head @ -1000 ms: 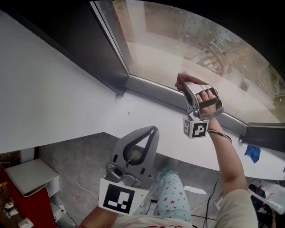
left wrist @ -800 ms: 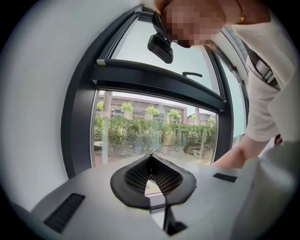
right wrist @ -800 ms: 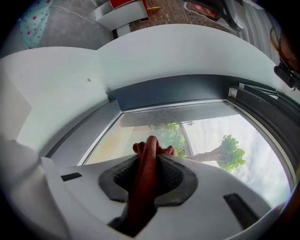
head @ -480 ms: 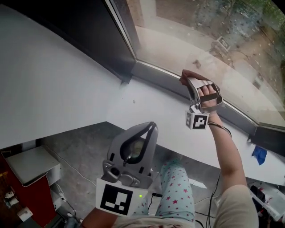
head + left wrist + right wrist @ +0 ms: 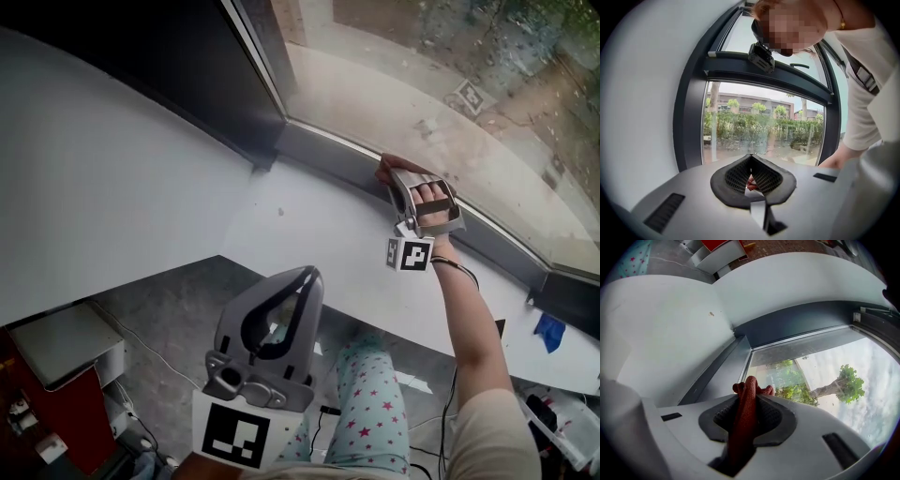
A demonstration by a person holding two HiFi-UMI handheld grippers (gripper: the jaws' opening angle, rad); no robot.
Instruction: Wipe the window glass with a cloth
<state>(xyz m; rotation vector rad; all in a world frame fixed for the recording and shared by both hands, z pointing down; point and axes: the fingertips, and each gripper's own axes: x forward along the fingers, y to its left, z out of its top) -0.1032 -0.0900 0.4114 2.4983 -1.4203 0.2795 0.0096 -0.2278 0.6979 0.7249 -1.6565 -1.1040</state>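
Firmly pinching one red cloth (image 5: 747, 399) in the right gripper (image 5: 392, 178) near the single window glass (image 5: 450, 84); holding the left gripper (image 5: 309, 274) closed, empty, well back.

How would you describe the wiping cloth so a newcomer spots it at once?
Find the big window glass, then its dark grey bottom frame. There the right gripper clamps a rust-red cloth, bunched between its jaws; the small blue cloth farther right lies loose on the white sill.

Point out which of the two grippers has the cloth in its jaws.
The right gripper: a red cloth is pinched between its jaws, close to the window glass. The left gripper has its jaws shut on nothing.
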